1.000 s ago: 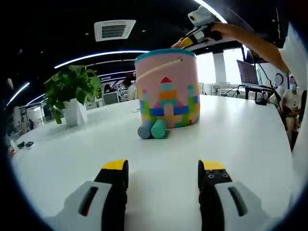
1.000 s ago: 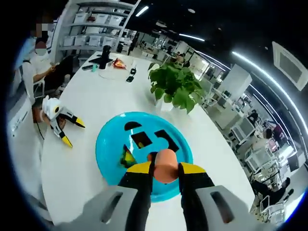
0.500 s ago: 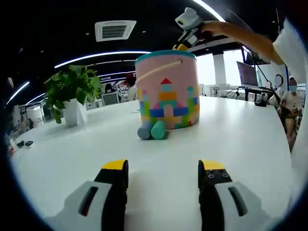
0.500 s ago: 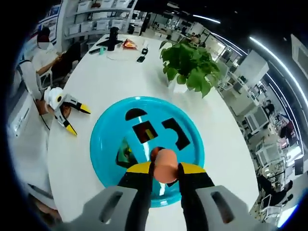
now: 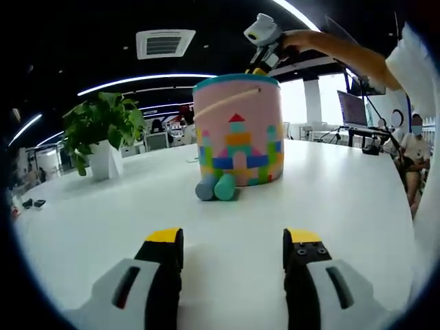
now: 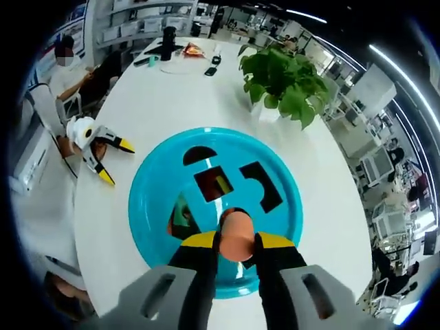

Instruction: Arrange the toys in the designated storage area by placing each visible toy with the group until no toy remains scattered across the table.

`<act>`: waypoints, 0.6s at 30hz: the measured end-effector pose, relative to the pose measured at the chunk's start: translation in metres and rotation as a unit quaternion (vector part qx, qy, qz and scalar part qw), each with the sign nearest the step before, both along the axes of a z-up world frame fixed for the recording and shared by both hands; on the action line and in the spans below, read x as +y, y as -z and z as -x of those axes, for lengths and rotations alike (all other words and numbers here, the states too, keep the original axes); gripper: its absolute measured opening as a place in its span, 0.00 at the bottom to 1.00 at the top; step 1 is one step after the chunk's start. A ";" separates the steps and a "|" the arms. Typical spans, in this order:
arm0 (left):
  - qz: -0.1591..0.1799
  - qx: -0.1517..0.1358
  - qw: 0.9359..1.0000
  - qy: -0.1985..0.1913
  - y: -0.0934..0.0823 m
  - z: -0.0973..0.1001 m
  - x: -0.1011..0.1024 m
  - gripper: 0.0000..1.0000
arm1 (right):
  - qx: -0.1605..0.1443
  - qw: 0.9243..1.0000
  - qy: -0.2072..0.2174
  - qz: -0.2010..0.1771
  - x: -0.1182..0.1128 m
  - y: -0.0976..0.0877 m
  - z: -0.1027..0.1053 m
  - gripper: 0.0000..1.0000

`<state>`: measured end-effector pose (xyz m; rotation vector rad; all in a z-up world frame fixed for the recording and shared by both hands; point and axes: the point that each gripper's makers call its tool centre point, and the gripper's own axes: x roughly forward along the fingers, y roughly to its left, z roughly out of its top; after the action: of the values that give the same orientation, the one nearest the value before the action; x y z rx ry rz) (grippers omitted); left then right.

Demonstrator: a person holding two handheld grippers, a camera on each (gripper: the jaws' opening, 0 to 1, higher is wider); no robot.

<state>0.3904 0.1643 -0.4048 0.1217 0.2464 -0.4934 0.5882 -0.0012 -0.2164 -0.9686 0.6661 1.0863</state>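
— Over the bucket lid (image 6: 216,206), right gripper (image 6: 236,249) pinching an orange peg (image 6: 237,236), lined up above a cut-out, likely for dropping in.
— And the left gripper (image 5: 234,249)?
— Jaws wide apart, empty, low over the table (image 5: 330,199), facing two cylinders (image 5: 215,187) against the bucket (image 5: 238,127), probably next.

No text, label, brand, number or sign can be read in either view. The pink bucket (image 5: 238,129) on the counter (image 5: 330,199) carries a printed castle of coloured blocks (a picture, without letters). The teal lid (image 6: 155,206) in the right gripper view bears only shaped cut-outs. The laptop screen (image 5: 353,104) far off is too small and blurred to make out.
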 end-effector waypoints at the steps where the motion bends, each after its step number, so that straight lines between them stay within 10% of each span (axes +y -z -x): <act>1: 0.000 0.000 1.000 0.000 0.000 0.000 0.000 0.60 | 0.004 1.000 -0.001 0.003 0.001 0.000 0.001 0.20; 18: 0.003 0.001 1.000 -0.001 0.000 -0.001 -0.001 0.60 | 0.046 0.999 0.014 -0.002 0.002 0.005 0.000 0.21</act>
<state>0.3912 0.1635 -0.4045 0.1160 0.2461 -0.4931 0.5886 0.0008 -0.2214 -0.9079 0.7503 1.1121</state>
